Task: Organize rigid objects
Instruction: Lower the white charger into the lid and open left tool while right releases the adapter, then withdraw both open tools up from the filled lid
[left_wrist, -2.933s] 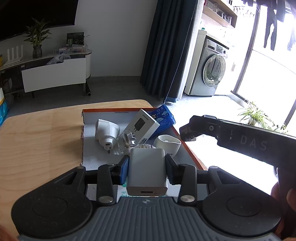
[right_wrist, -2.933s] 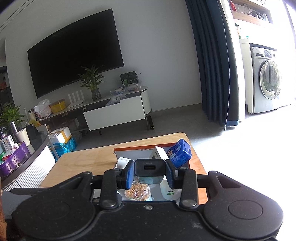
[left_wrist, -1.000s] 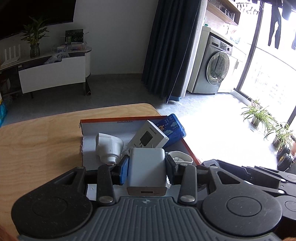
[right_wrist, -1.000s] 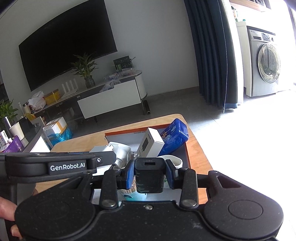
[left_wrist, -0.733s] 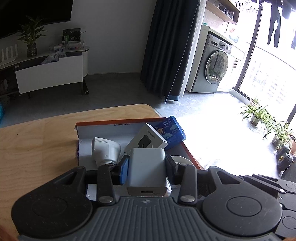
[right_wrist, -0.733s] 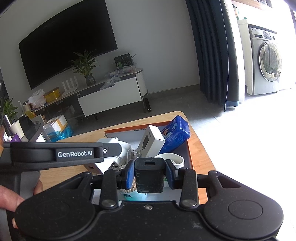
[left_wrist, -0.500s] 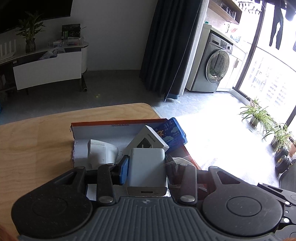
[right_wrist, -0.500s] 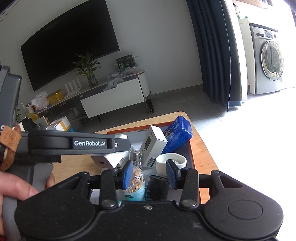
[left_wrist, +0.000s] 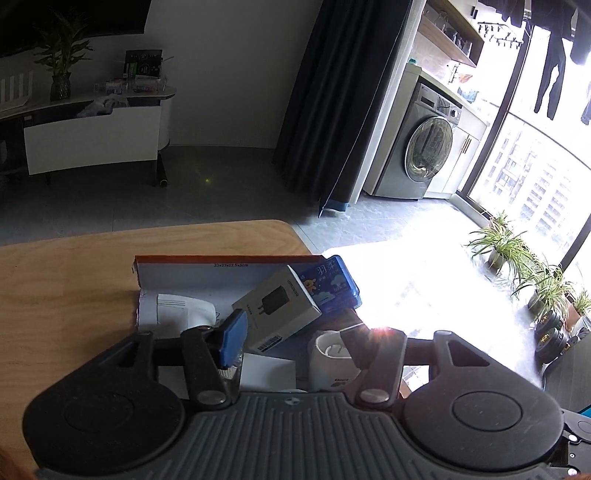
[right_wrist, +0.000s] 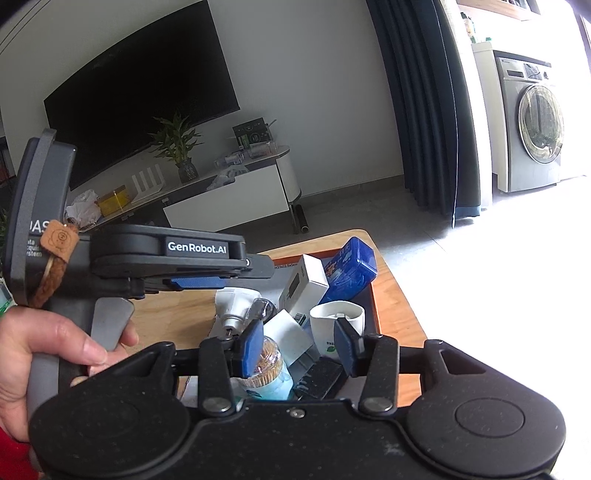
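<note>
An orange-edged cardboard box (left_wrist: 207, 261) on the wooden table holds the objects. My left gripper (left_wrist: 295, 332) is open and empty over it; the white charger (left_wrist: 271, 371) lies below between the fingers. My right gripper (right_wrist: 299, 349) is open too; the black charger (right_wrist: 319, 376) lies in the box just below it. The white charger also shows in the right wrist view (right_wrist: 286, 332). In the box are a white carton (left_wrist: 280, 308), a blue case (left_wrist: 332, 282), a white cup (left_wrist: 330, 360), a white plug adapter (left_wrist: 181, 308) and a toothpick jar (right_wrist: 267, 373).
The wooden table (left_wrist: 62, 291) ends just right of the box, with bright floor beyond. In the right wrist view the left gripper body (right_wrist: 166, 258) and the hand holding it stand to the left. A TV stand and washing machine are far behind.
Both grippers have opened. The left let go of the white charger and the right let go of the black charger; both chargers now lie in the box.
</note>
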